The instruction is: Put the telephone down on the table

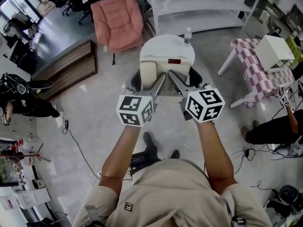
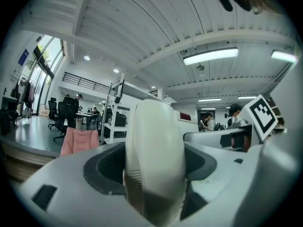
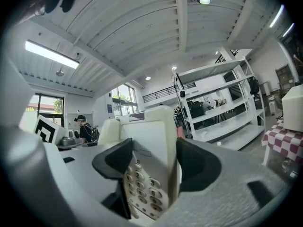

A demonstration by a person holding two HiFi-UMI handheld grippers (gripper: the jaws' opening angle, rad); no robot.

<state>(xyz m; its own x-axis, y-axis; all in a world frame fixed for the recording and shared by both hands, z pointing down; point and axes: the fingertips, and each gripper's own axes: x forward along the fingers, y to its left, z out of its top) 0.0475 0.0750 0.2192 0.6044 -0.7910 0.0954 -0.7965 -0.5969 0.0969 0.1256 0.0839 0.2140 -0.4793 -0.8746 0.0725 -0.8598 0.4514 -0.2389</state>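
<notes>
A cream telephone (image 1: 166, 66) with a red label is held between both grippers, in front of me and over the near edge of a round white table (image 1: 166, 44). I cannot tell whether it touches the tabletop. My left gripper (image 1: 146, 83) is shut on the handset (image 2: 154, 160), which fills the left gripper view between the dark pads. My right gripper (image 1: 187, 82) is shut on the telephone body (image 3: 152, 136); the keypad (image 3: 142, 190) faces the camera in the right gripper view. Both gripper views tilt up toward the ceiling.
A water bottle (image 1: 188, 36) stands at the table's far right edge. A pink chair (image 1: 117, 20) is beyond on the left, a white shelf rack (image 1: 199, 4) behind, a checkered table (image 1: 255, 63) with a white box to the right. Cables cross the floor.
</notes>
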